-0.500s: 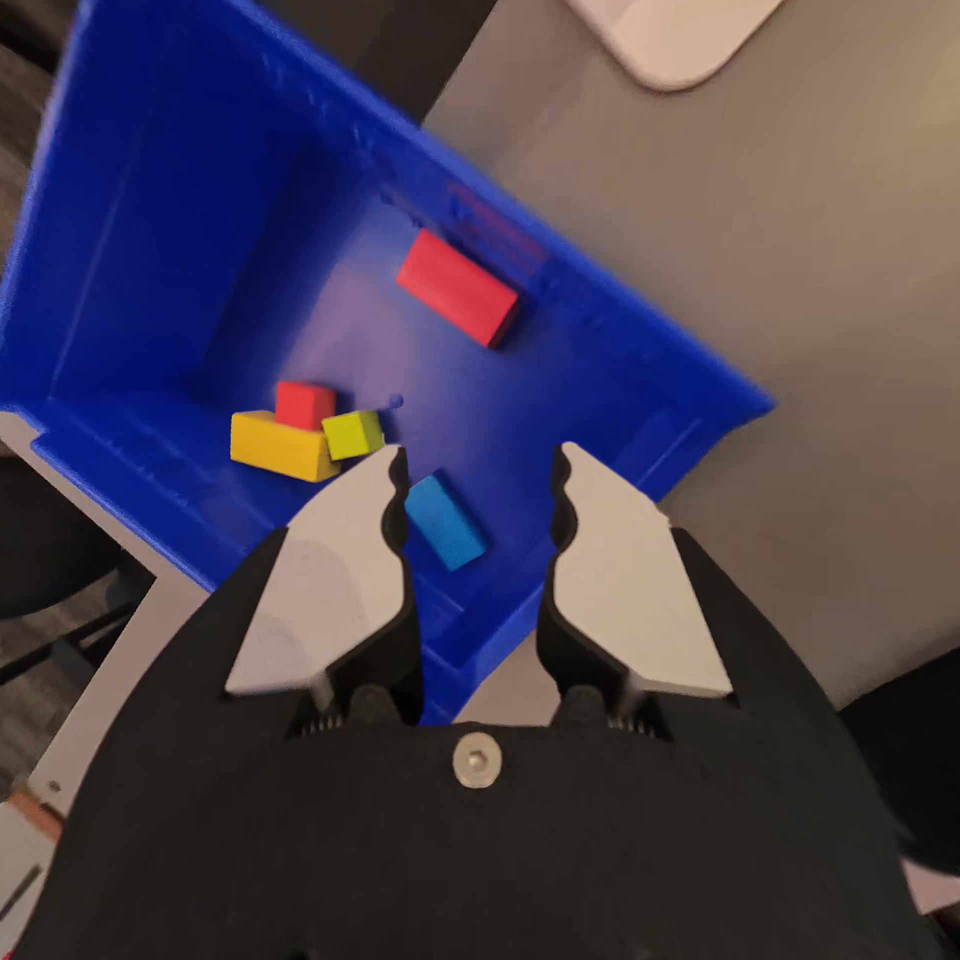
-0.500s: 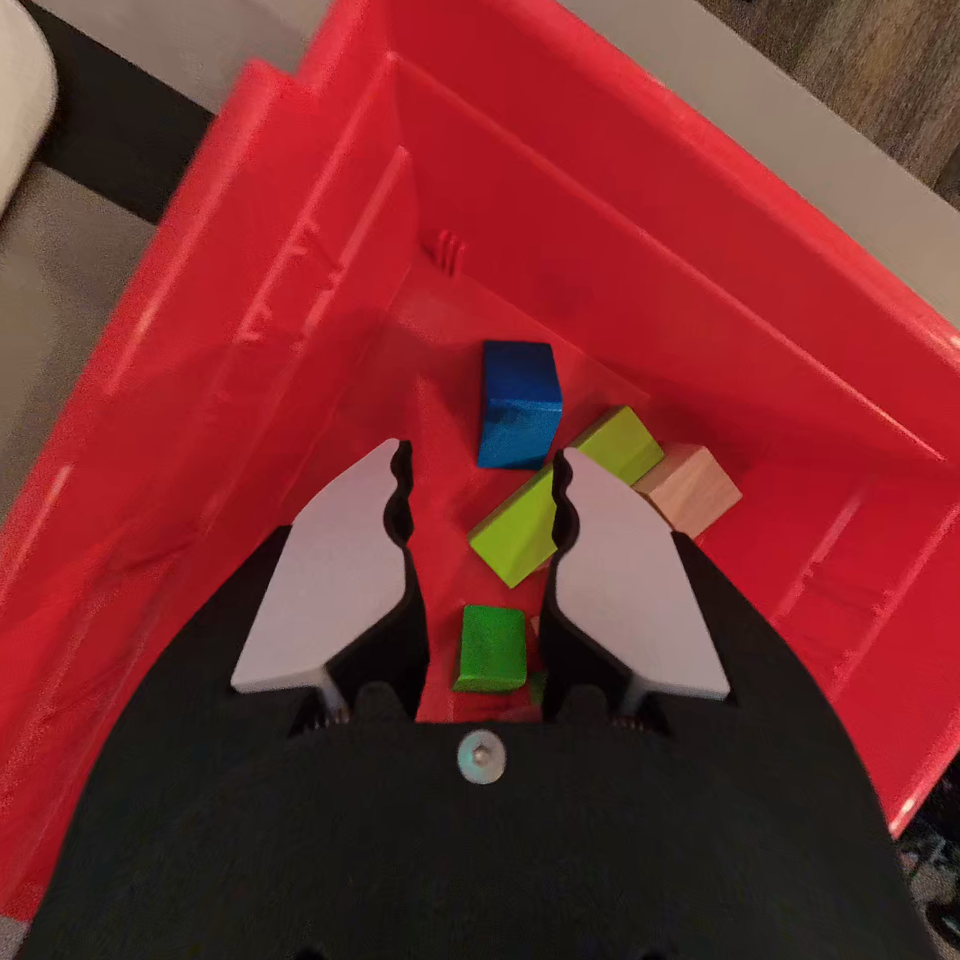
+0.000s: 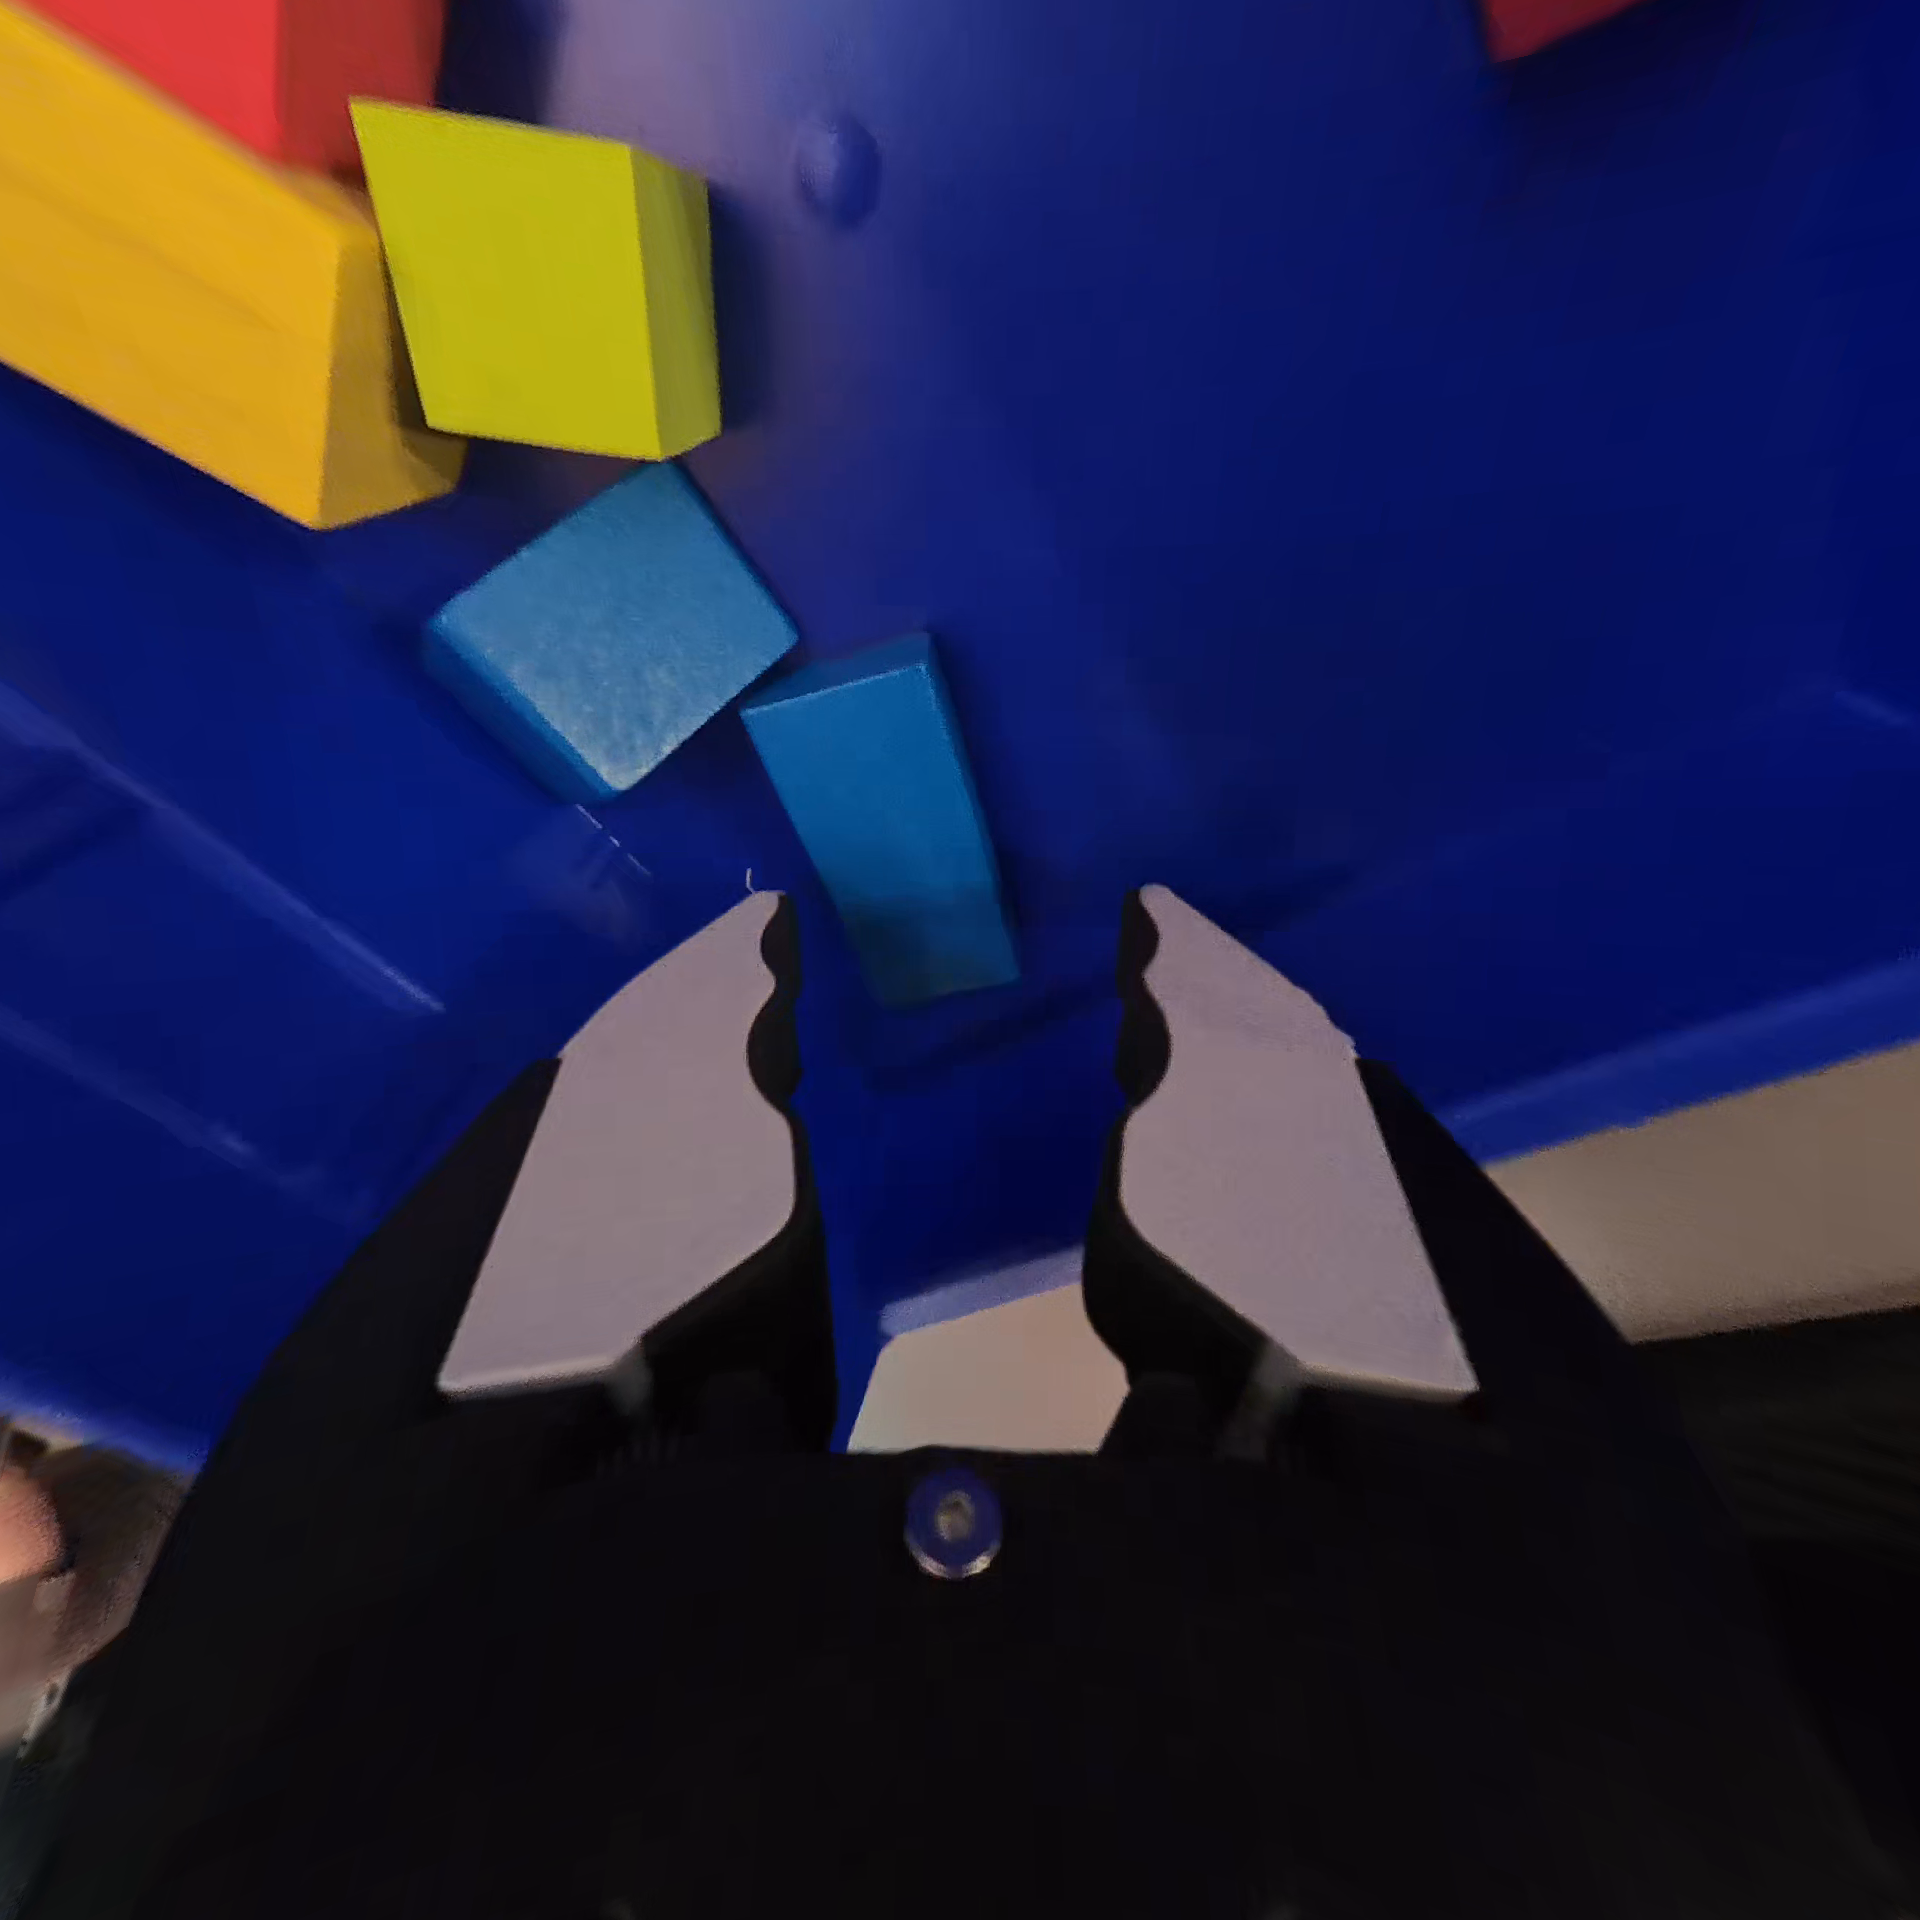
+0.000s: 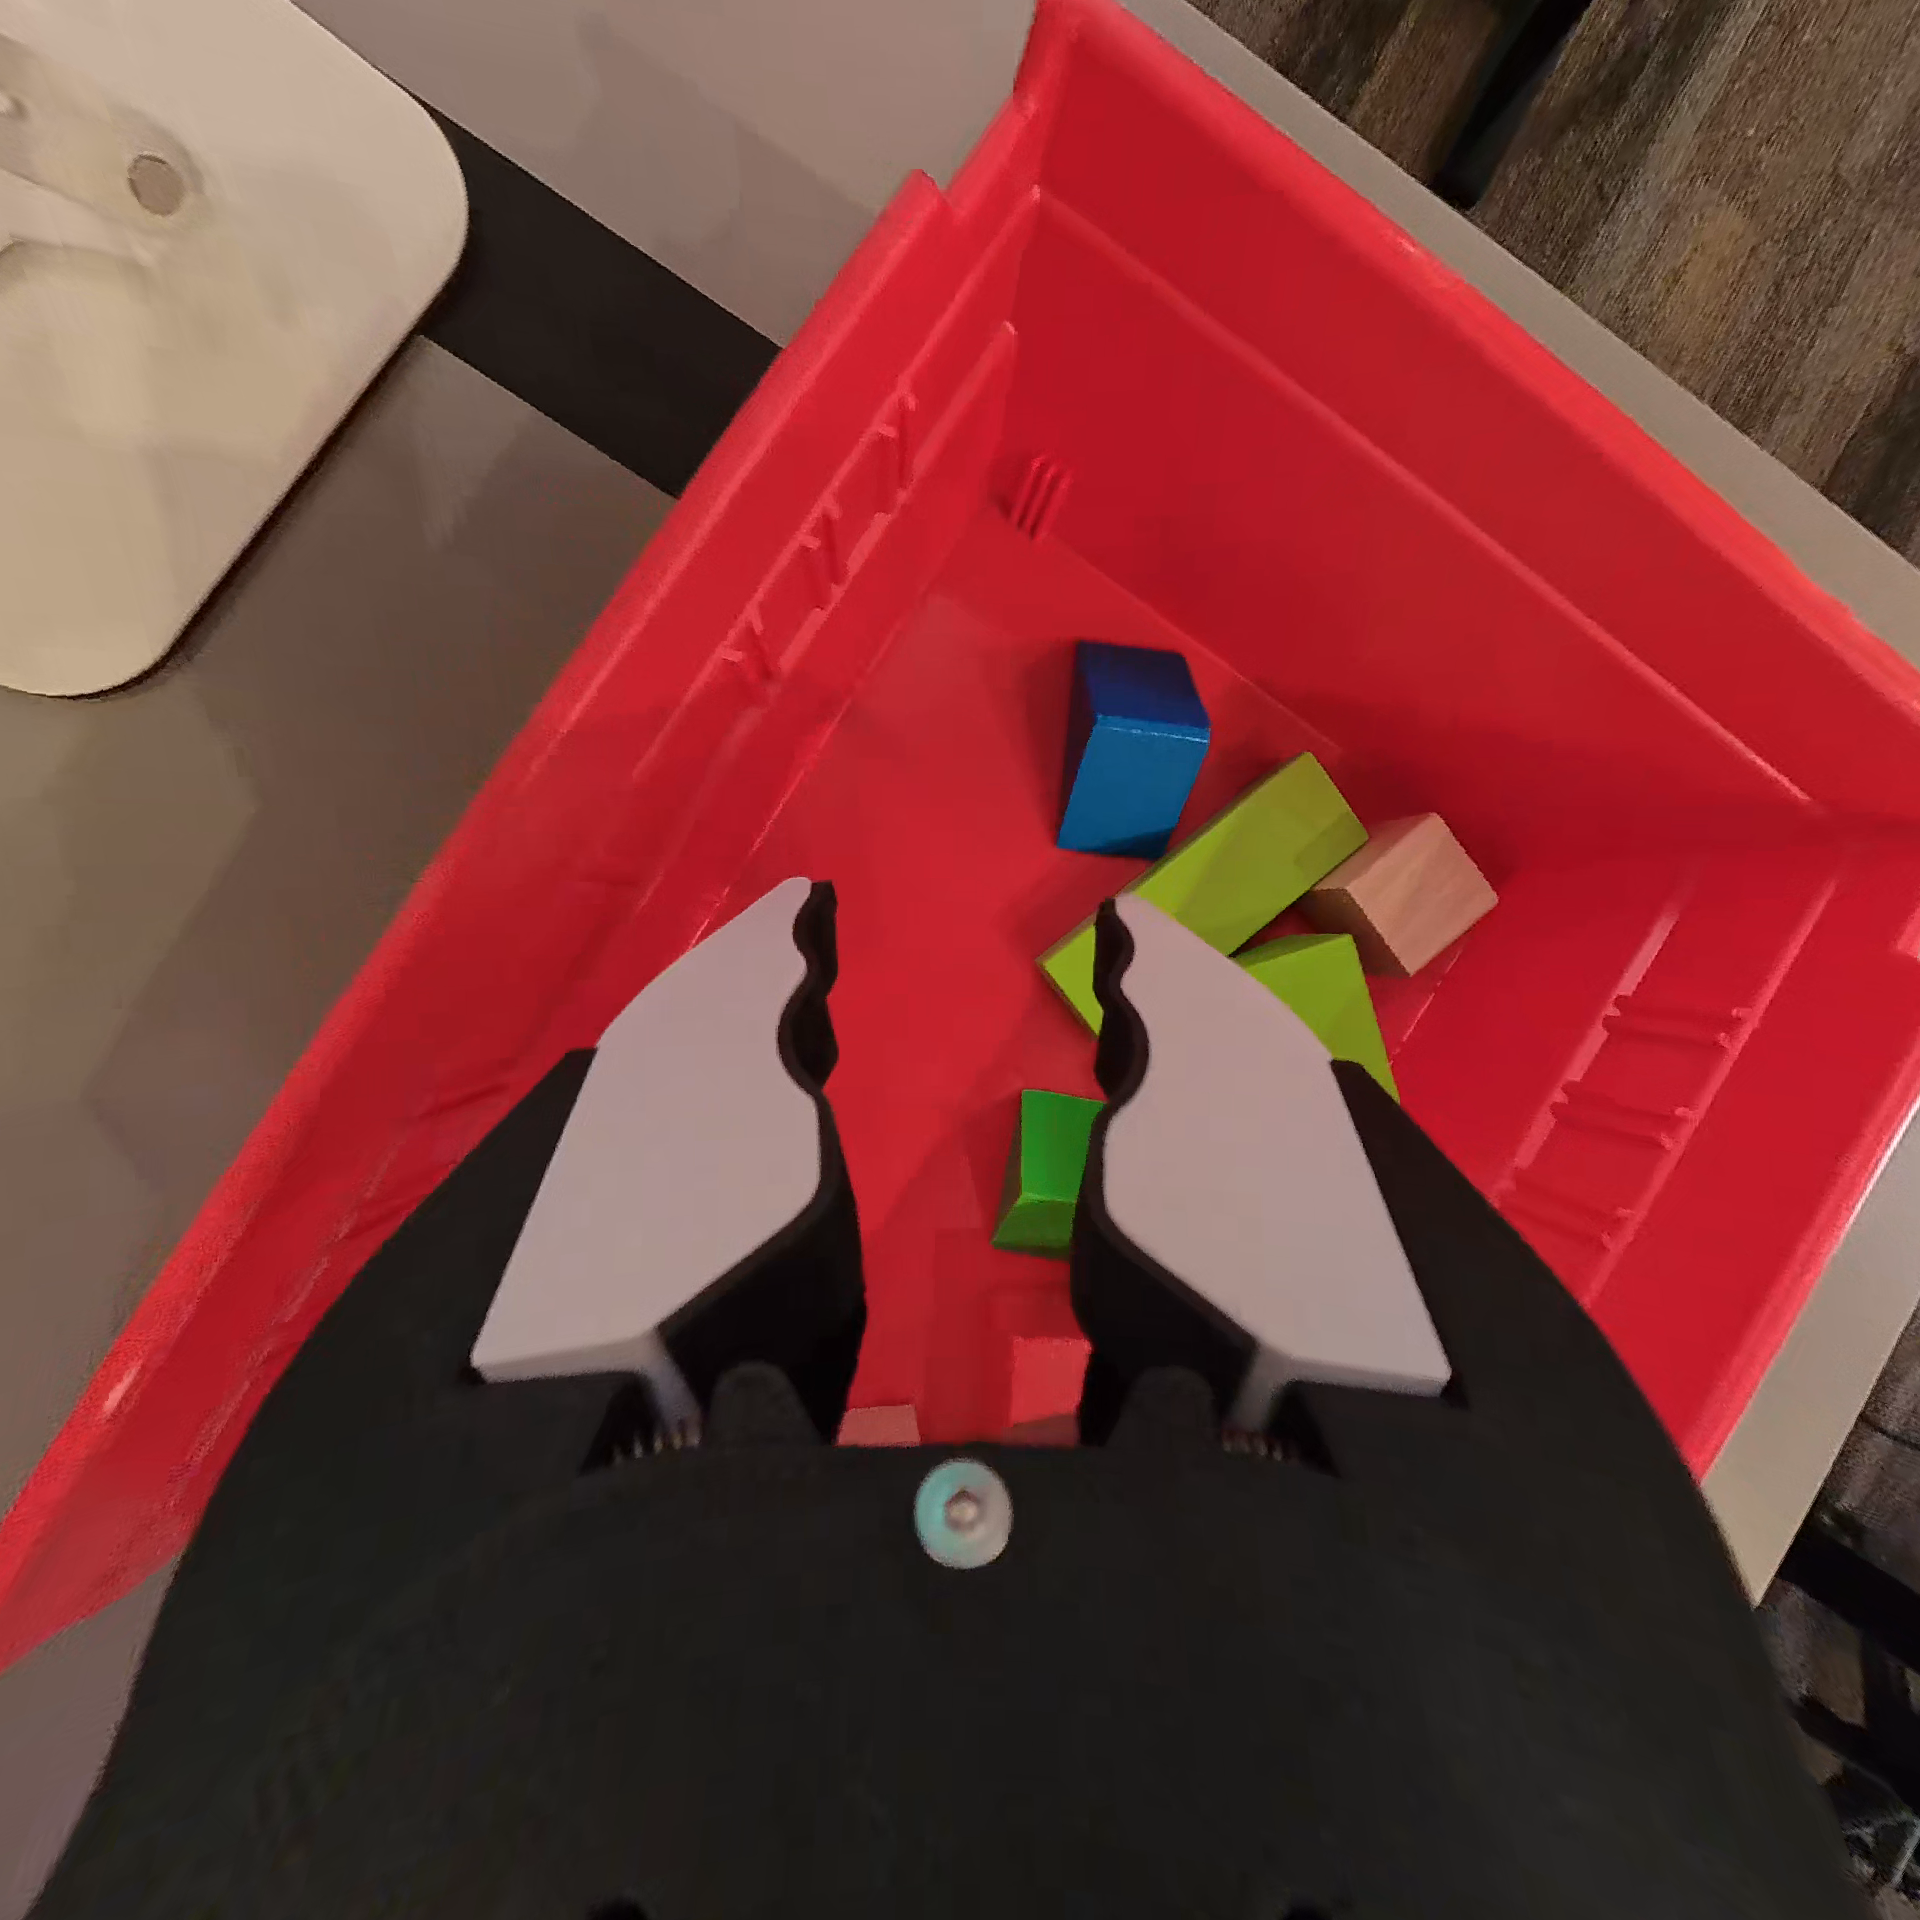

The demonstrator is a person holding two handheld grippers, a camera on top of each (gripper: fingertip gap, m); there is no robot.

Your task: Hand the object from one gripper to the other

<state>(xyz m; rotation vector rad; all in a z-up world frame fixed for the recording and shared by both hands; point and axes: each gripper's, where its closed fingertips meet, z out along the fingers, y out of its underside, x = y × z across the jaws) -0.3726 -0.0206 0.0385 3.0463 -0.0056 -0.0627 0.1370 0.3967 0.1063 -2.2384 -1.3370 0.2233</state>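
1. The blue bin [image 3: 1455, 623] is filling almost the whole left wrist view, and its floor is looking smooth and shiny.
2. The red bin [image 4: 1351, 416] is sitting on a grey table [image 4: 260, 831], and it is holding a dark blue block [image 4: 1132, 758], a long light green block [image 4: 1236, 883], a green wedge [image 4: 1320, 987], a plain wood block [image 4: 1403, 904] and a small green block [image 4: 1044, 1174].
3. The left gripper [image 3: 956, 914] is reaching down into the blue bin with its two fingers standing wide apart and holding nothing.
4. The right gripper [image 4: 961, 914] is hanging over the red bin with its fingers open and holding nothing.
5. An orange-yellow block [image 3: 177, 312] is lying in the blue bin's far left corner, touching a yellow block [image 3: 530, 281], with a red block [image 3: 239, 73] behind them.
6. A long blue block [image 3: 883, 821] is lying flat on the blue bin's floor. It is looking like a plain painted brick, a lighter blue than the bin. Its near end is sitting just in front of the left gripper's fingertips, closer to the left finger, and neither pad is touching it.
7. A second light blue block [image 3: 613, 634] is lying right beside it, corner to corner.
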